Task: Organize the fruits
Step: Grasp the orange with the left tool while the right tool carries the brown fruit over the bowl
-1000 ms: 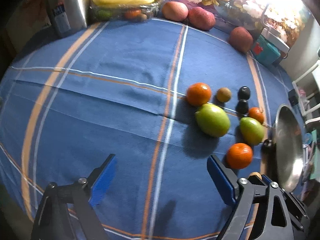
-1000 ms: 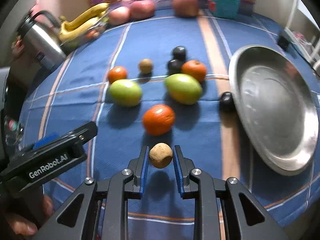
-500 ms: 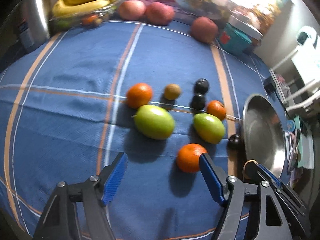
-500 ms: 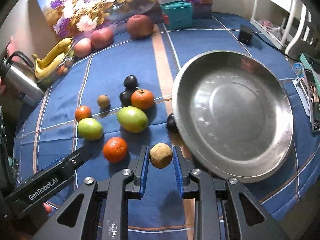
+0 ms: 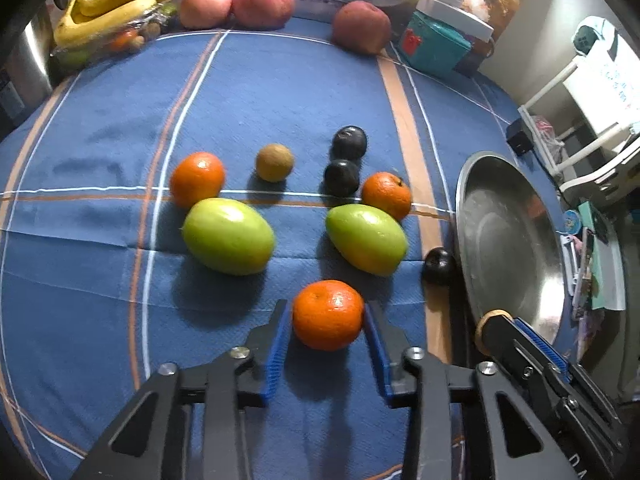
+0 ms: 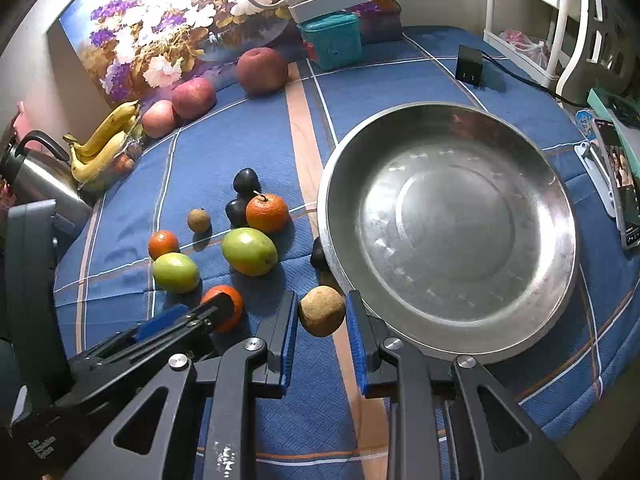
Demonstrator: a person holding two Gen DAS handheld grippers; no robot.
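Observation:
My left gripper [image 5: 325,340] is shut on an orange [image 5: 328,314] that sits on the blue cloth. My right gripper [image 6: 322,320] is shut on a small brown fruit [image 6: 321,311] and holds it beside the near left rim of the steel bowl [image 6: 452,316]. The bowl also shows in the left wrist view [image 5: 508,240]. On the cloth lie two green fruits [image 5: 228,236] [image 5: 366,239], two more oranges [image 5: 197,179] [image 5: 386,195], a brown fruit [image 5: 274,162] and three dark plums [image 5: 349,142].
Bananas [image 5: 120,4] and red apples [image 5: 256,6] lie along the far edge. A teal box [image 6: 332,40] and a kettle [image 6: 36,176] stand at the back. A phone [image 6: 620,184] and a charger [image 6: 469,66] lie right of the bowl.
My left gripper moved forward and closed on the nearest orange. My right gripper carried the brown fruit right, up to the bowl's rim.

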